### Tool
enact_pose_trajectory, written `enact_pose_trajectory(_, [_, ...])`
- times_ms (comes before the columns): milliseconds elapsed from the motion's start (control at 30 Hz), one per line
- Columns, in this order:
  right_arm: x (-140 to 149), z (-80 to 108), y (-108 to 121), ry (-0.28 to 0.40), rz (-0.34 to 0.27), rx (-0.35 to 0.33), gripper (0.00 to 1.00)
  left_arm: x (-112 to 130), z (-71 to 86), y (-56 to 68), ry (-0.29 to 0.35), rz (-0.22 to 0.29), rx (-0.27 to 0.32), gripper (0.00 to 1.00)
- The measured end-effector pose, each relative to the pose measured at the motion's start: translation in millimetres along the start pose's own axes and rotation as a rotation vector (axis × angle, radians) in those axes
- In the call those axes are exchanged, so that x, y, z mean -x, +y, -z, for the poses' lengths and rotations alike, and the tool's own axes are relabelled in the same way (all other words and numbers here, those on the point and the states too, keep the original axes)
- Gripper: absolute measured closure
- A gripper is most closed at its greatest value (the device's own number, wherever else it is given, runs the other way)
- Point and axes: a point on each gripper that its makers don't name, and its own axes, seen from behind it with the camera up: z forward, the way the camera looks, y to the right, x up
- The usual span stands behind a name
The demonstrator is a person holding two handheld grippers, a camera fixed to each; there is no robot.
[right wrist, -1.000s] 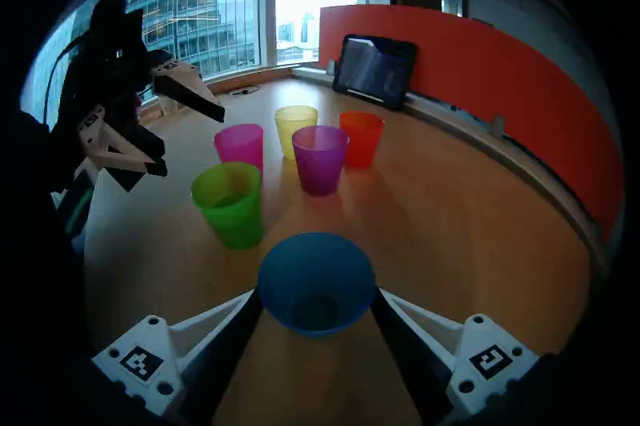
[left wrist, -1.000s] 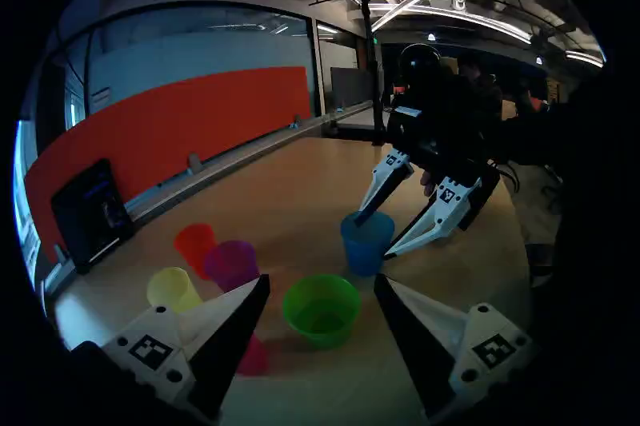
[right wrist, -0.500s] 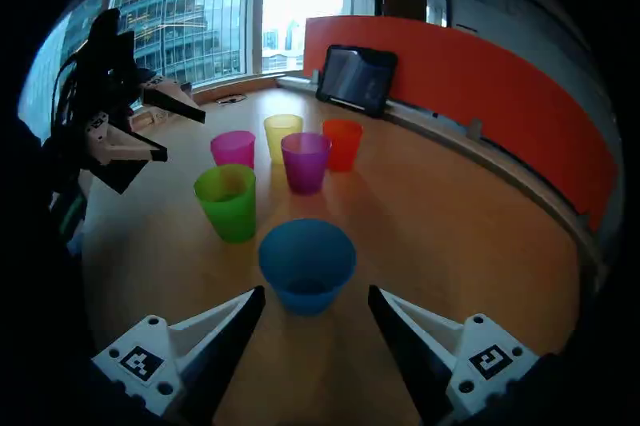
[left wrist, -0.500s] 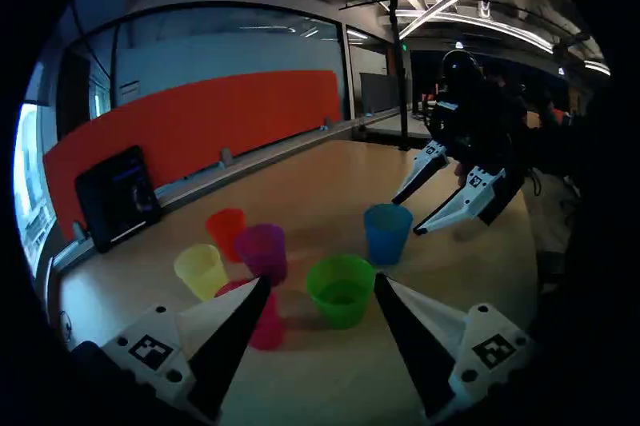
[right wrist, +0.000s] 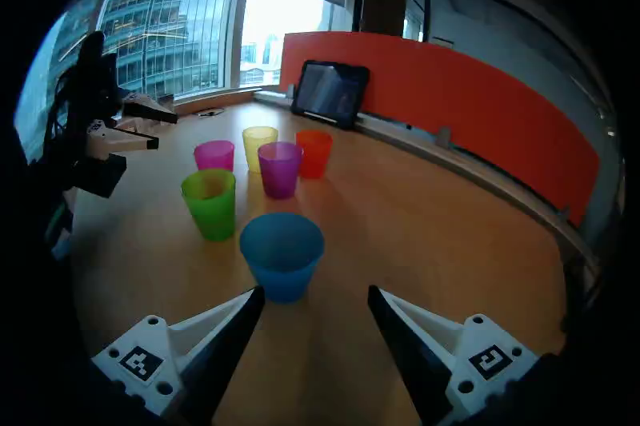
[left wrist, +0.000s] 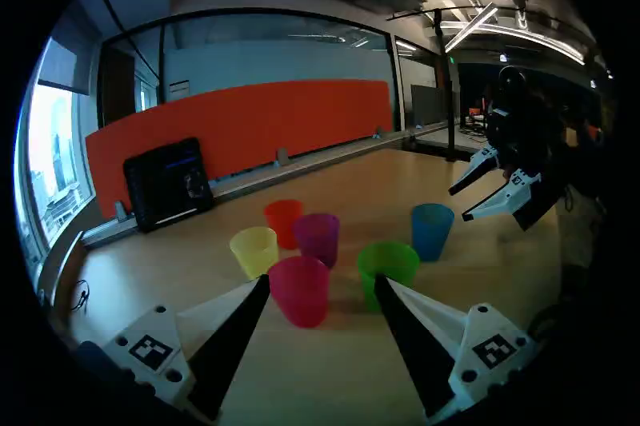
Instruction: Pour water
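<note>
Several plastic cups stand upright on a wooden table (right wrist: 448, 250). In the right gripper view a blue cup (right wrist: 282, 255) is just ahead of my open right gripper (right wrist: 314, 300), untouched, with a green cup (right wrist: 210, 203), pink cup (right wrist: 214, 156), purple cup (right wrist: 278, 169), yellow cup (right wrist: 258, 143) and orange cup (right wrist: 314, 153) behind. In the left gripper view my open left gripper (left wrist: 320, 287) has the pink cup (left wrist: 299, 290) and green cup (left wrist: 387, 264) just ahead of its tips. The right gripper (left wrist: 468, 201) hangs open beyond the blue cup (left wrist: 432, 230).
A dark tablet (right wrist: 328, 93) leans at the table's back edge before an orange wall panel (right wrist: 480, 106). Large windows (right wrist: 176, 26) run along the far left. The left gripper (right wrist: 152, 129) and its holder stand at the table's left side. Bare tabletop stretches to the right.
The right gripper has let go of the blue cup and backed away from it. The left gripper has pulled back and swung, so the pink cup now sits ahead of its tips.
</note>
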Motion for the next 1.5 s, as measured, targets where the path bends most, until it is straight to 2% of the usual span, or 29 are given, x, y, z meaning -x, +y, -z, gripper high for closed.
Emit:
enact_pose_trajectory(167, [-3,5.0,8,0.030,-0.027,0.041,0.00,2,6.0,-8.7,0.023,0.008,-0.053,0.03])
enact_pose_trajectory(467, [-23,16.4,27,0.123,-0.082,0.132,0.00,-6,21.1,-31.0,0.097,0.054,-0.131,0.03])
enact_pose_trajectory(967, [-75,27.3,54,0.310,-0.106,0.306,0.00,-27,40.4,-67.4,0.207,0.118,-0.268,0.03])
enact_pose_trajectory(1300, [-99,35.8,72,0.424,-0.153,0.428,0.00,-42,50.1,-83.1,0.271,0.130,-0.339,0.03])
enact_pose_trajectory(1500, [-115,49.5,84,0.498,-0.186,0.514,0.00,-51,54.0,-90.5,0.304,0.153,-0.373,0.03])
